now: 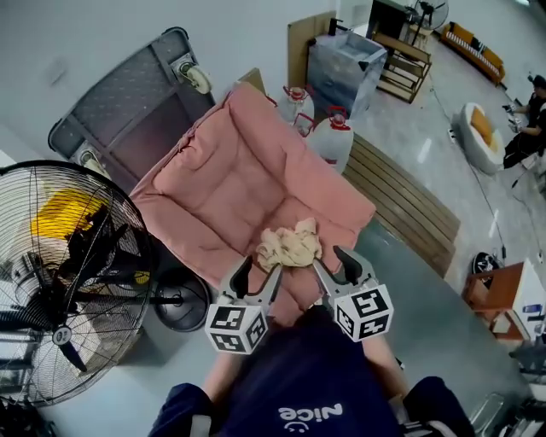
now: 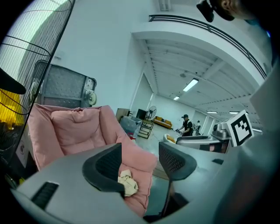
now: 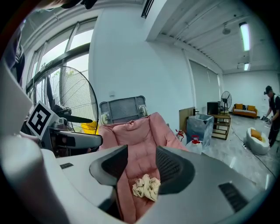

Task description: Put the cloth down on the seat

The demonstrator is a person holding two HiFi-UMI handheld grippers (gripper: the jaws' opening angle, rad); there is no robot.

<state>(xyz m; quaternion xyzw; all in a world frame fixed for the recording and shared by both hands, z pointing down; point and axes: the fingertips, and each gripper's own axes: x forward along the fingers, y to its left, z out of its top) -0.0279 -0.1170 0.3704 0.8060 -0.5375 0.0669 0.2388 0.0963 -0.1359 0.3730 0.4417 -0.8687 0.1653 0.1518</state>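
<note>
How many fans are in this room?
2: a big fan at the left beside the chair, and a small fan far off at the back. Others may be hidden.

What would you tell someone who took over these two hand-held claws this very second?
Left gripper: open, nothing between its jaws, at the front of the seat.
Right gripper: open, also holding nothing, close beside the left one.
Cloth: crumpled on the pink chair's seat, just beyond both grippers; no pad seems to touch it.
Done: the cloth is down on the seat.
Left: probably only drawing both grippers away.
</note>
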